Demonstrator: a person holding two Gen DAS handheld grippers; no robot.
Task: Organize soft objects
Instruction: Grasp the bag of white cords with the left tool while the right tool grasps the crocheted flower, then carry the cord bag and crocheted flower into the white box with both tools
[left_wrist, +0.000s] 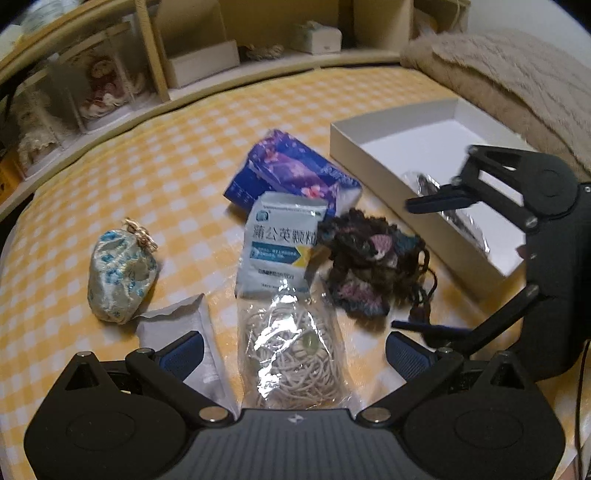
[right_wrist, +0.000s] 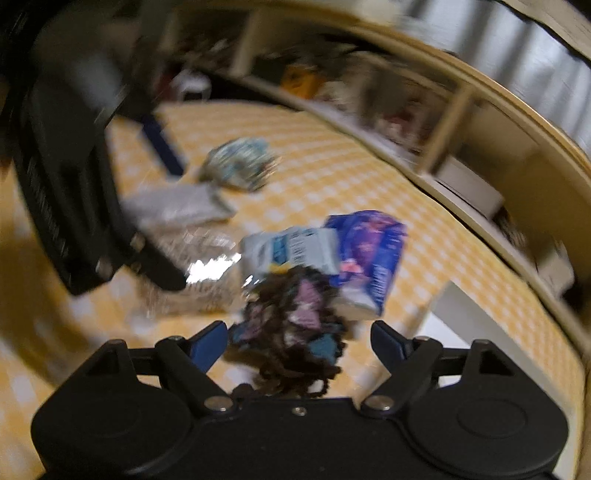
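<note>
One foil pack (left_wrist: 448, 206) in box (left_wrist: 373, 147); six items loose on table (left_wrist: 177, 155). Left claw (left_wrist: 293, 350) open over noodle bag (left_wrist: 295, 350); right claw (right_wrist: 299, 341) open around yarn (right_wrist: 295, 325).

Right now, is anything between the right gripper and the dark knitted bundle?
Nothing visible. The right gripper is open, its fingers on either side of the knitted bundle. The white sachet and purple pack lie beyond it.
</note>
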